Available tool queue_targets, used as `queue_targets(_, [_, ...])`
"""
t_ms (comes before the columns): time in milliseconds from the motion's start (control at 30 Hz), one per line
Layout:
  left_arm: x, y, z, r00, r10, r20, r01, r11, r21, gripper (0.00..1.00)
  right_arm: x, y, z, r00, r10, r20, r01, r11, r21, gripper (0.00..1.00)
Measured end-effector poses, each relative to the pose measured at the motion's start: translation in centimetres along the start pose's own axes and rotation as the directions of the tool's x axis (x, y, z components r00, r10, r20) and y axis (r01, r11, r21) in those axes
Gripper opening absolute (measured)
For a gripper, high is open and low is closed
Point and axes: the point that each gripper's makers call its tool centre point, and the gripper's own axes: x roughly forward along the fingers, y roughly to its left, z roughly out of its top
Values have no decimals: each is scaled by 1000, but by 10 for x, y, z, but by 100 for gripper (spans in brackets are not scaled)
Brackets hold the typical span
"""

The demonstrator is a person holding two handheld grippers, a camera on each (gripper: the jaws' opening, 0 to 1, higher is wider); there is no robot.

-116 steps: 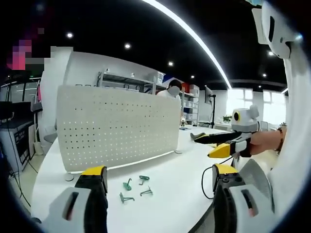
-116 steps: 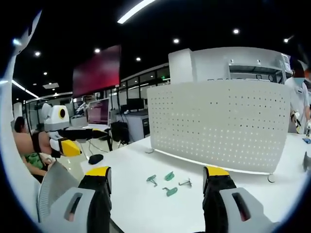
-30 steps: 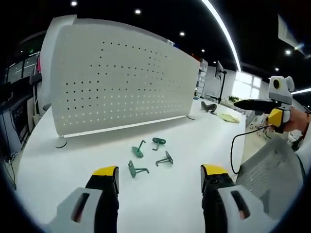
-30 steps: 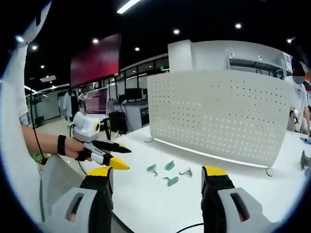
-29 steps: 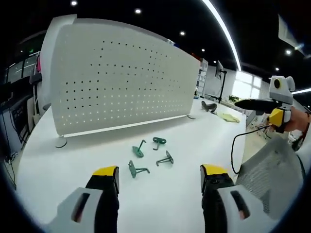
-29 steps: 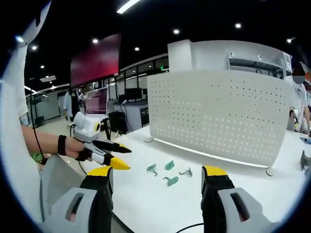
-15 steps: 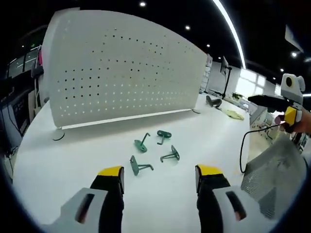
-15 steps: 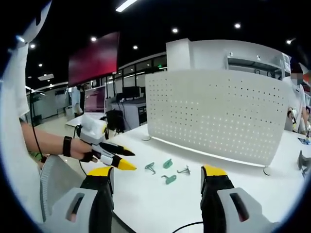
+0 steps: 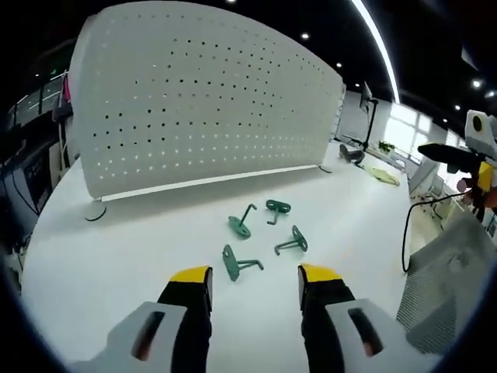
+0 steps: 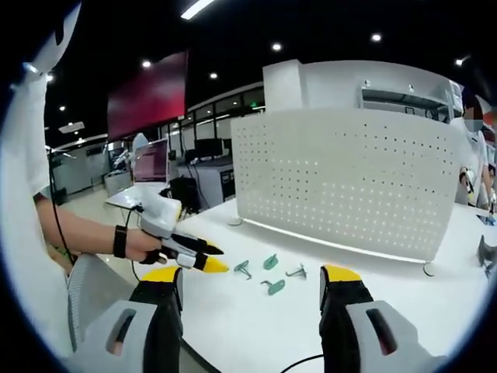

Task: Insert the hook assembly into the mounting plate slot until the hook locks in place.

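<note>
Four green hooks lie loose on the white counter (image 9: 101,256), just in front of the perforated mounting plate (image 9: 194,101), which stands upright on small feet so its holes face the tools. The nearest hook (image 9: 237,264) sits flat with its round base toward the left tool (image 9: 255,281), right between and just beyond the yellow tips, a sensible target because nothing blocks the approach. The other three hooks (image 9: 276,208) rest a little nearer the plate, each apart from the rest, none touching. The left tool's jaws are spread with nothing in them, lined up either side of that near hook; I judge this as the reach before a pickup. From the right gripper view the same hooks (image 10: 269,264) cluster near the plate's foot, and the left tool shows low over the counter, tips pointing at them. The right tool (image 10: 252,280) is held back, jaws spread wide and empty, probably kept clear so everything remains in sight.
</note>
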Motion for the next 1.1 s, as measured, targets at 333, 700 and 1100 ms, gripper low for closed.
queue_targets(333, [12,8,-11,1000,6,-29,-8,999,-48,39,-5,-6,-2,1000,-22,-8,22,1000,7,72])
queue_targets(700, [22,11,-19,999,14,-45,-17,998,-68,30,-6,-5,-6,999,-36,-16,36,999,9,72])
queue_targets(1100, [31,19,-28,997,38,-64,-43,996,-72,20,-8,-7,-13,998,-50,-33,51,999,14,72])
